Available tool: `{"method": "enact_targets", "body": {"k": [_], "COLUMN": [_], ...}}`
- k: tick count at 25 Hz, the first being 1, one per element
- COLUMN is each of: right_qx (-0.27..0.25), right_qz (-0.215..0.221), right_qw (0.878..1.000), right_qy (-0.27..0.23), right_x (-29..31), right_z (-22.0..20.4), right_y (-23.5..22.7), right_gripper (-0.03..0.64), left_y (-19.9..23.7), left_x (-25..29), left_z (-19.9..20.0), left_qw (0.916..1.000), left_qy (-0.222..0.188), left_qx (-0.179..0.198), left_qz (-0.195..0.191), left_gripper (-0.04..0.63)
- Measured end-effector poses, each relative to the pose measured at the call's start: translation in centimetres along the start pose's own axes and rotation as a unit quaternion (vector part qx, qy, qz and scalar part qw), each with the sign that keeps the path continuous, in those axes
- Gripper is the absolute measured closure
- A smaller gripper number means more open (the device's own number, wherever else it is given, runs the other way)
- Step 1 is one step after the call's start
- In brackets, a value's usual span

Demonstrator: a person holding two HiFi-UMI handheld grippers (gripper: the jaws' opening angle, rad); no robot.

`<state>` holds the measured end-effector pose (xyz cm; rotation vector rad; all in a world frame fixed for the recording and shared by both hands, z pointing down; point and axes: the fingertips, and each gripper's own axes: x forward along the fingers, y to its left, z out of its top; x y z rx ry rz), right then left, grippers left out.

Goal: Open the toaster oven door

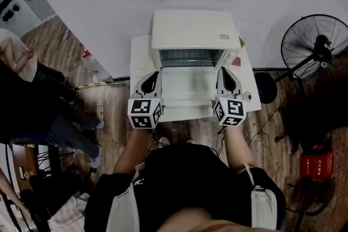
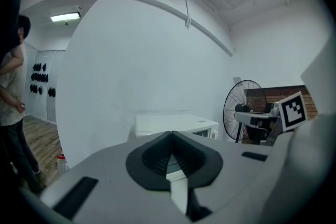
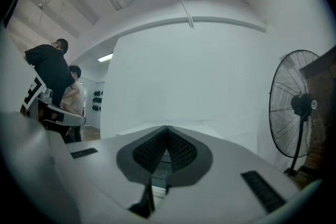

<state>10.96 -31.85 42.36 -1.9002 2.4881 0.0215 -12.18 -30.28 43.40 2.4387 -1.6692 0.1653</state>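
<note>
Both forearms reach straight forward from the person's body. They hold the left gripper (image 1: pixel 154 76) and the right gripper (image 1: pixel 222 74) at either side of the toaster oven (image 1: pixel 194 30) door (image 1: pixel 187 89). The door lies folded down over the white table (image 1: pixel 139 57). Each gripper's jaws are pressed together with nothing between them.

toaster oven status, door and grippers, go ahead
Left gripper shut, empty. Right gripper shut, empty. Toaster oven door down flat, open, one gripper at each side. Nothing in the way.
</note>
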Motion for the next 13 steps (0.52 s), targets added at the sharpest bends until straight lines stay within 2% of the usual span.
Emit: {"method": "enact_targets", "body": {"k": [13], "right_qx": [0.006], "right_qz": [0.011], "right_qw": [1.000], "right_qy": [0.009], "right_x": [-0.52], "right_z": [-0.83], "right_y": [0.79], "right_gripper": [0.615], "left_y": [-0.26], "left_x": [-0.55], "left_z": [0.02], "left_qw": [1.0000], "left_qy": [-0.004], "left_qx": [0.000], "left_qz": [-0.003], "left_gripper": [0.581]}}
